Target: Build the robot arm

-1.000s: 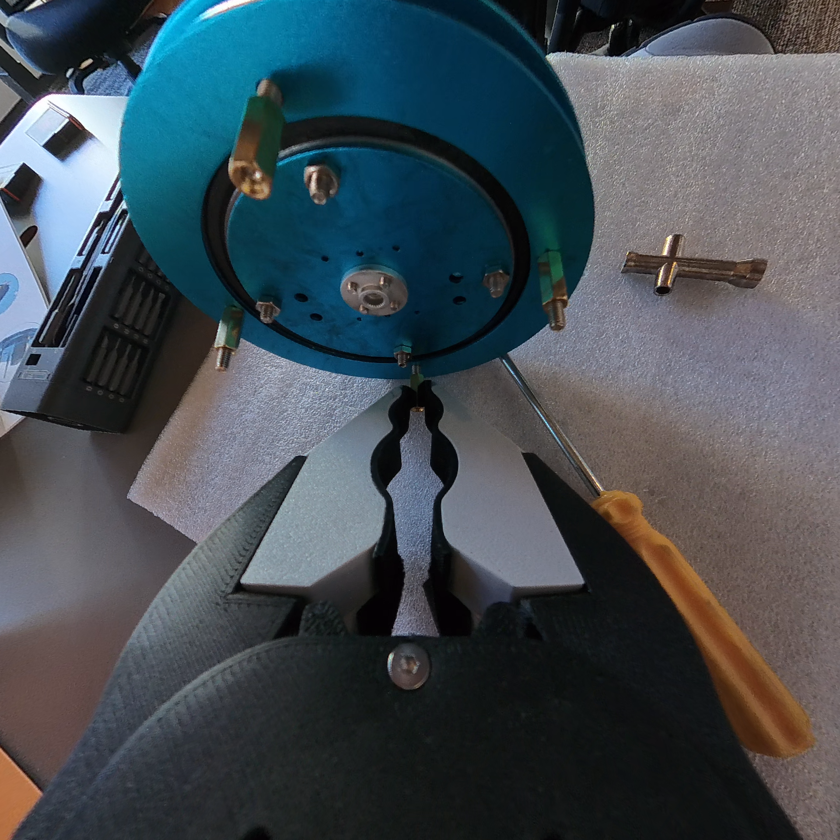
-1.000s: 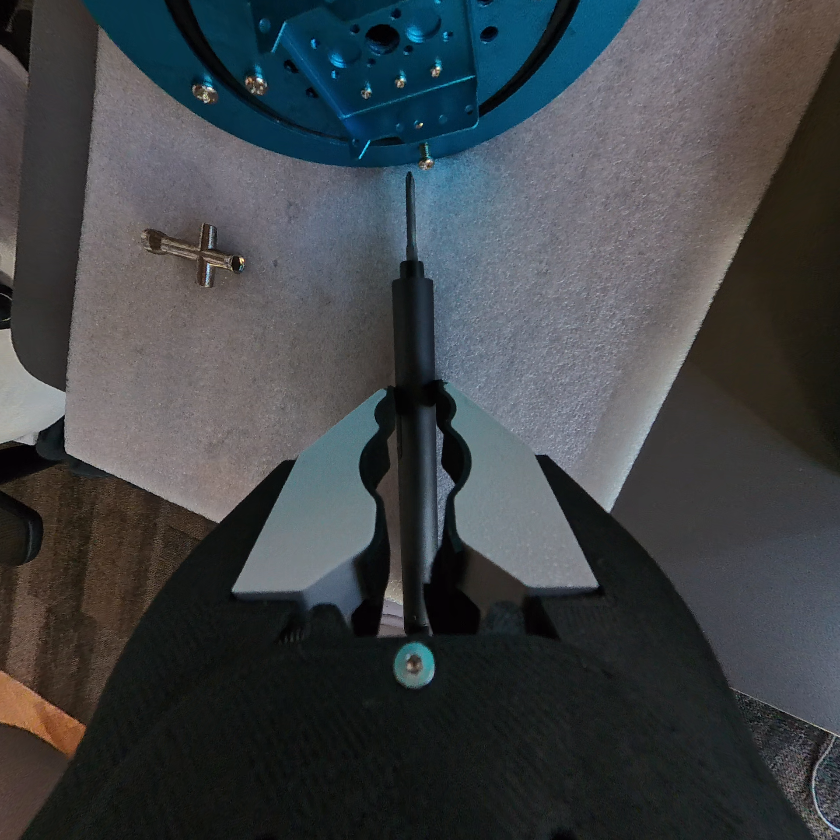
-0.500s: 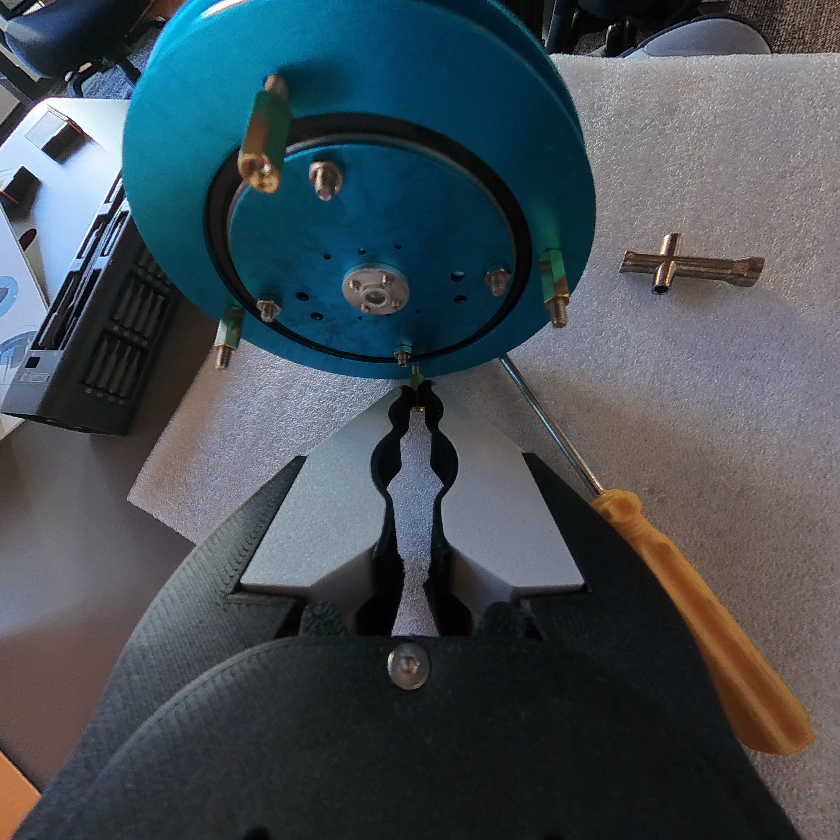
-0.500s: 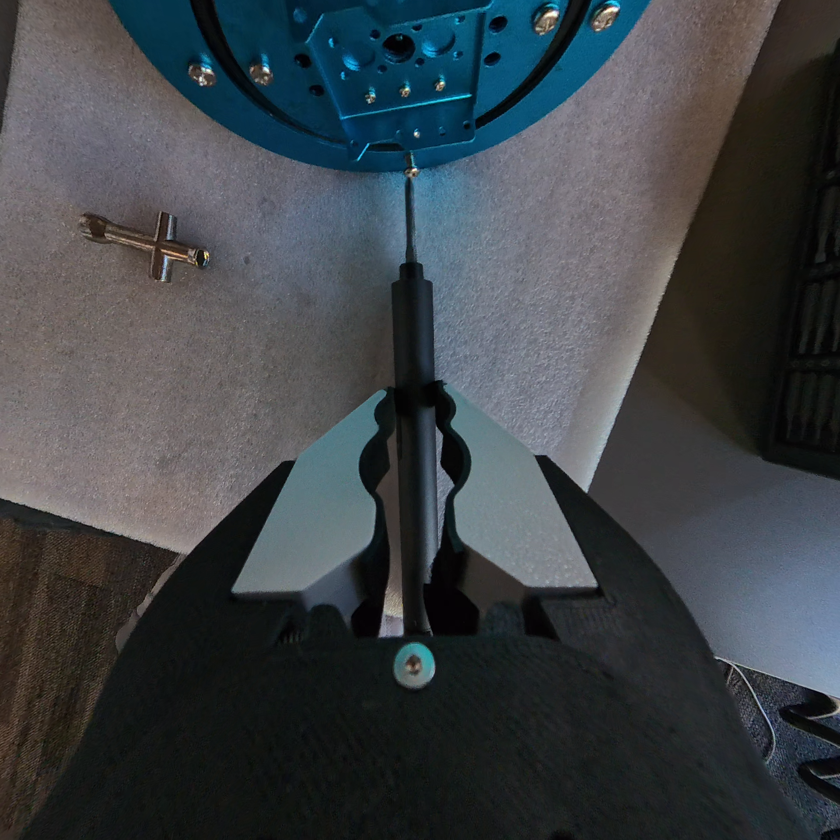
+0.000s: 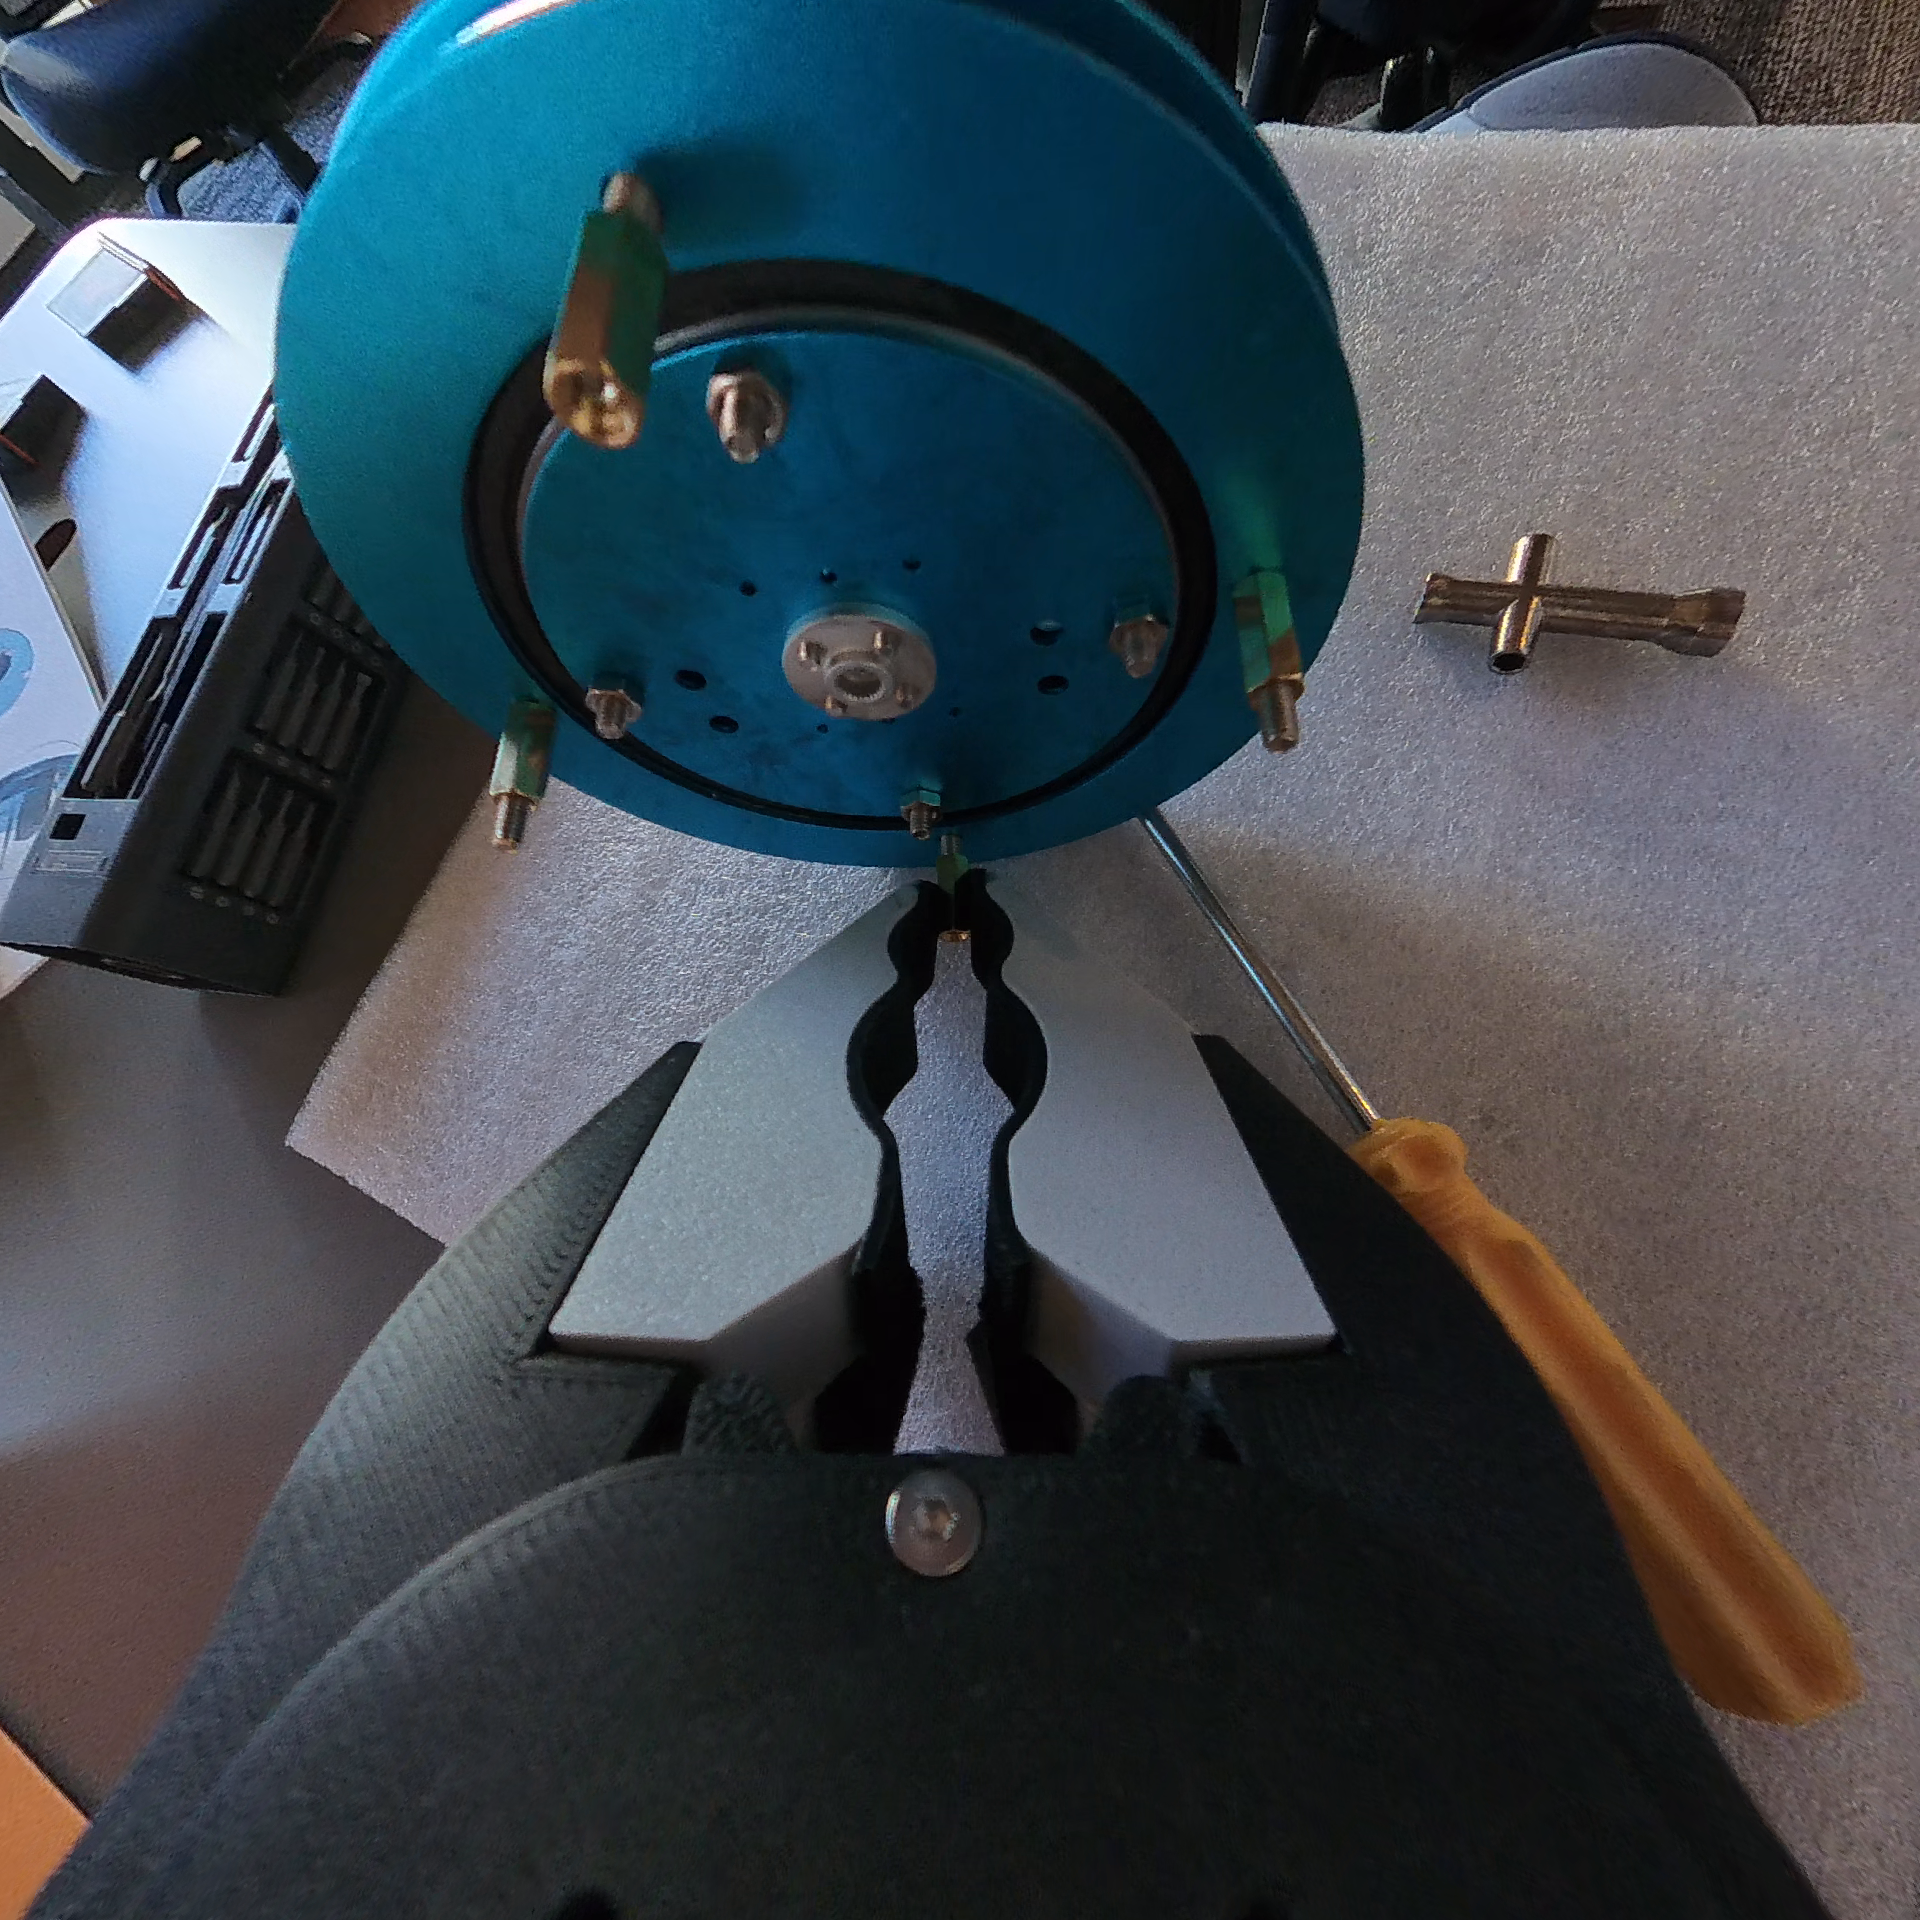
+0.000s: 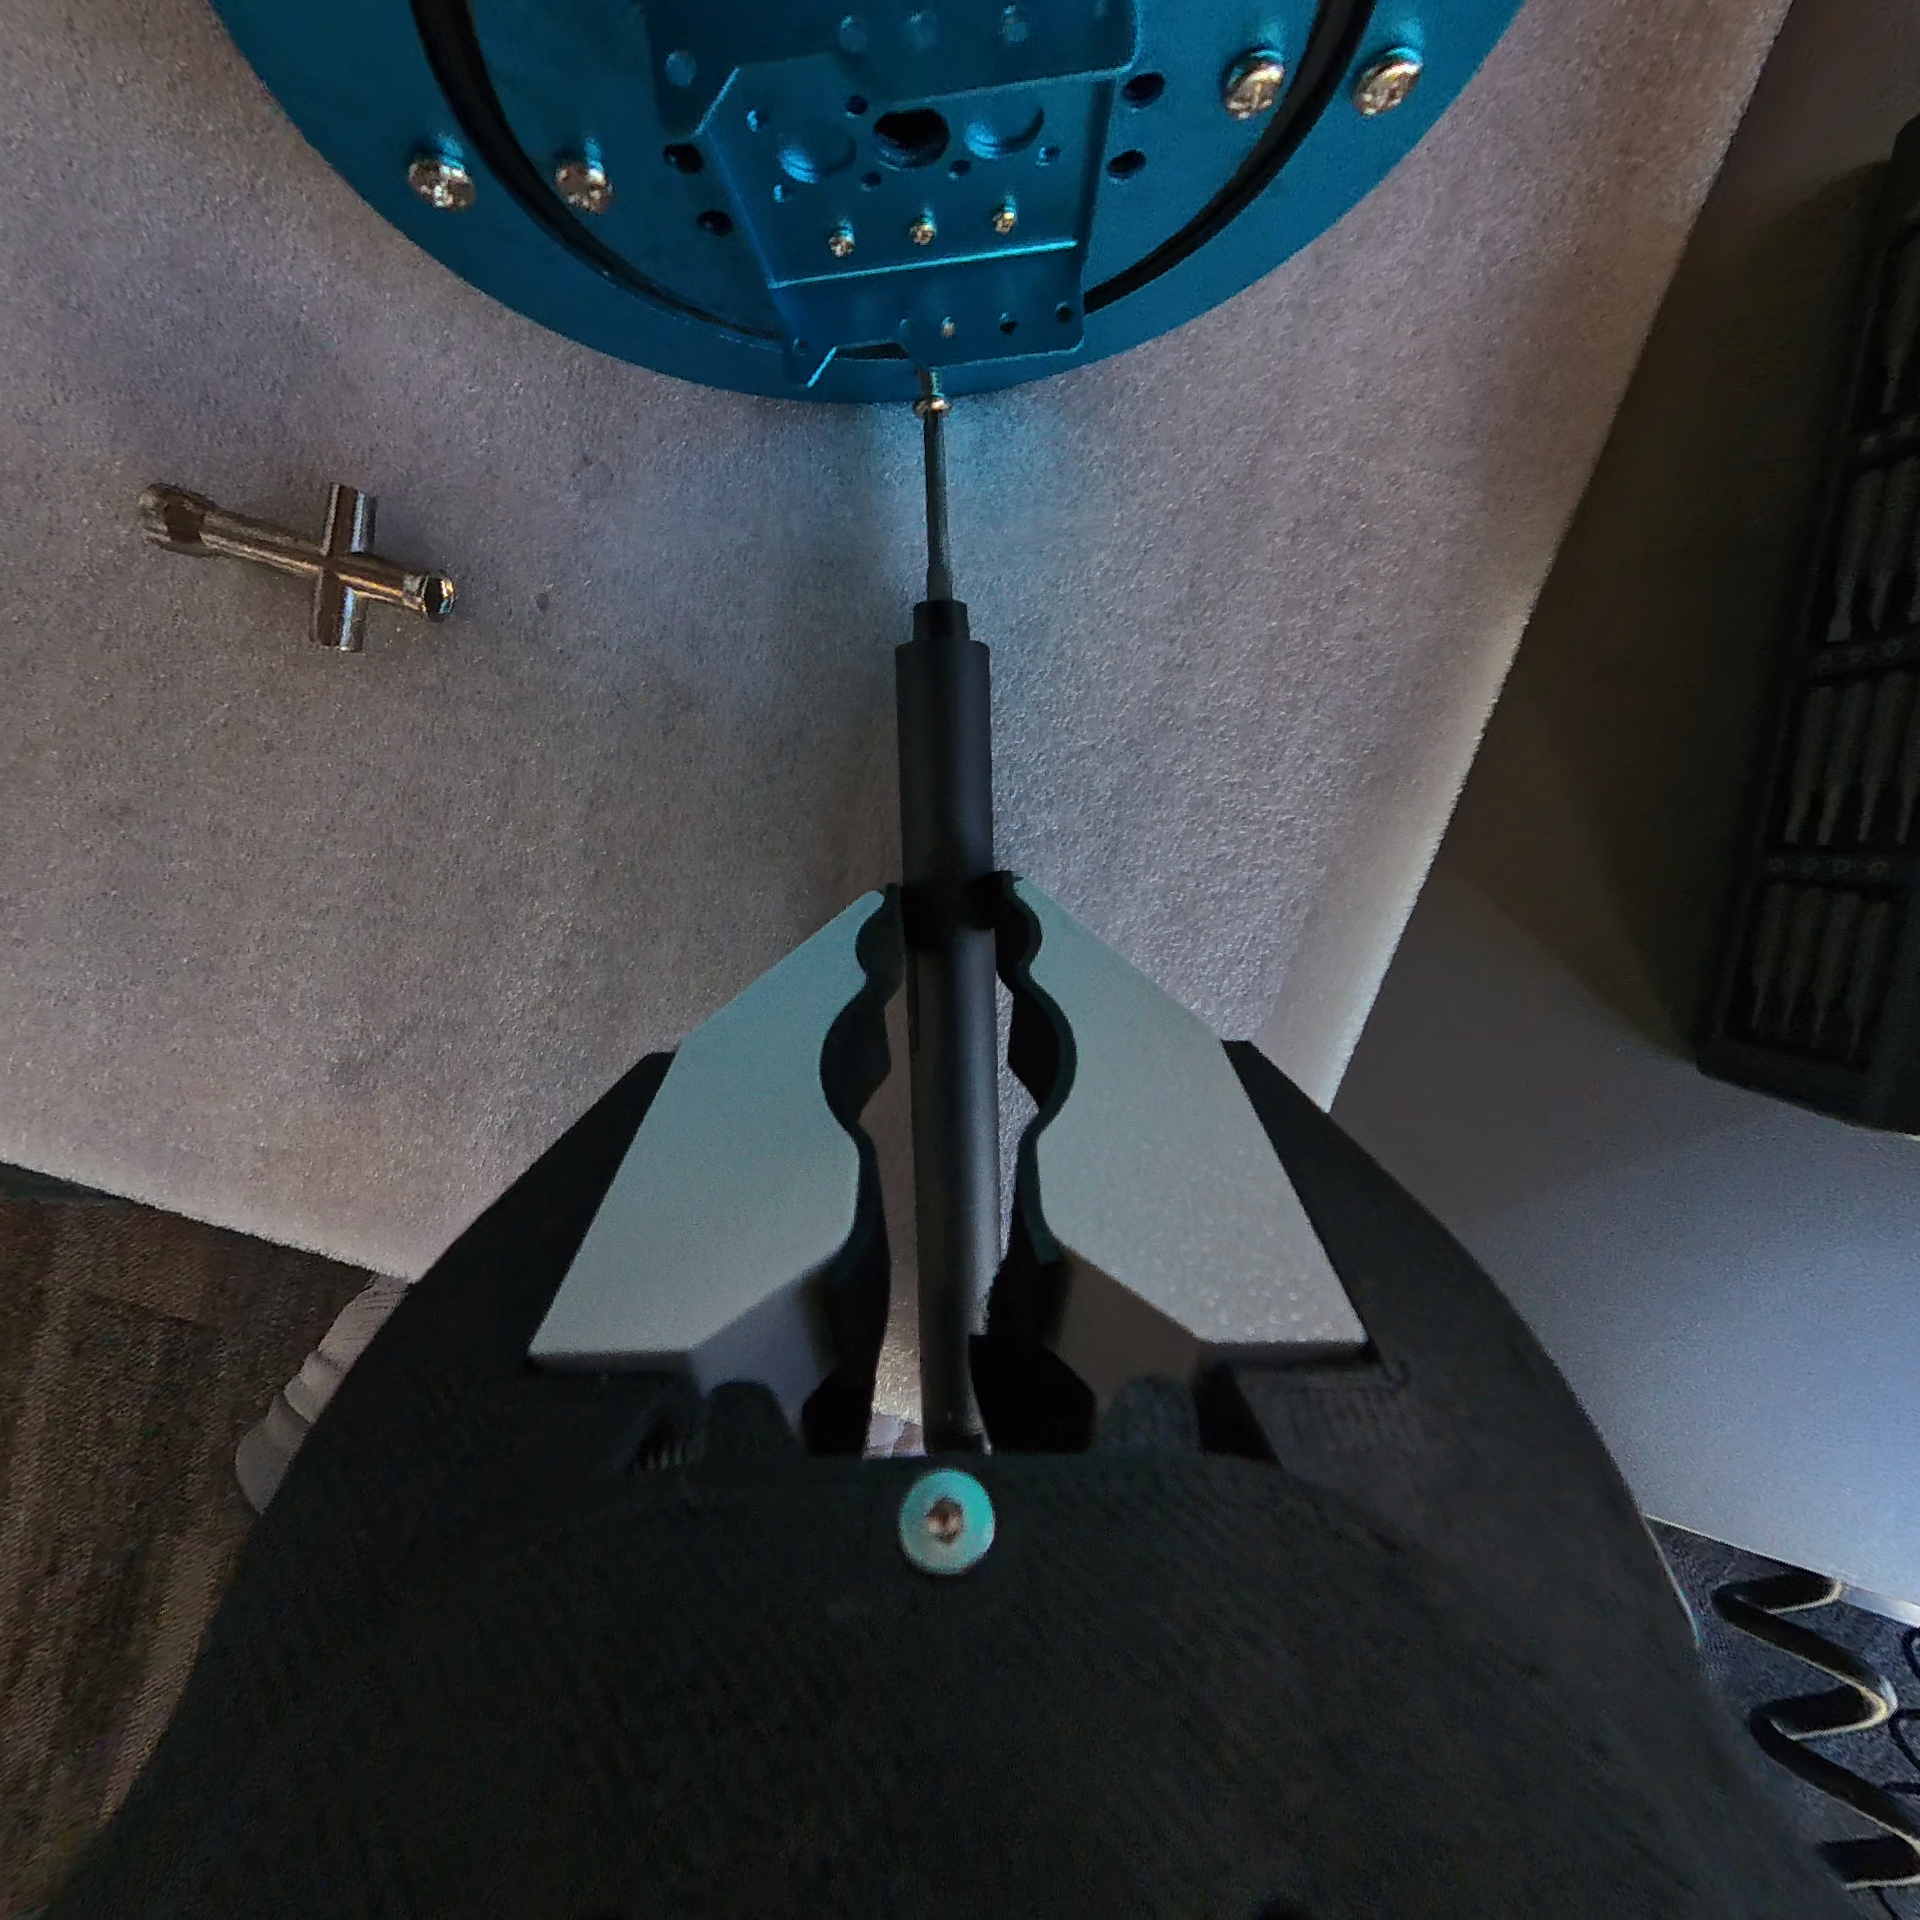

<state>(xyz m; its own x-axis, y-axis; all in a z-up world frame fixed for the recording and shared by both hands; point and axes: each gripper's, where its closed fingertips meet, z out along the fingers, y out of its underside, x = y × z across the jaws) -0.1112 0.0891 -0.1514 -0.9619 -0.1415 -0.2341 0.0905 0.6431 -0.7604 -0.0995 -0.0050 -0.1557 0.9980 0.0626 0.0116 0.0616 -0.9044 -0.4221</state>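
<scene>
A round blue metal disc assembly with several brass standoffs stands tilted on its edge over the white foam mat. My left gripper is shut on a small brass standoff at the disc's lowest edge. In the right wrist view the disc's other face shows a blue bracket and several screws. My right gripper is shut on a slim black screwdriver. Its thin bit points forward and its tip meets a small screw at the disc's bottom rim.
A metal cross wrench lies on the mat right of the disc; it also shows in the right wrist view. A yellow-handled screwdriver lies beside my left gripper. A black bit case sits off the mat at the left. Left tips to right tips: about 11 cm.
My right gripper has swung sideways and moved in, bringing the screwdriver tip from a gap onto the screw at the disc's rim. The left gripper and the disc have barely moved.
</scene>
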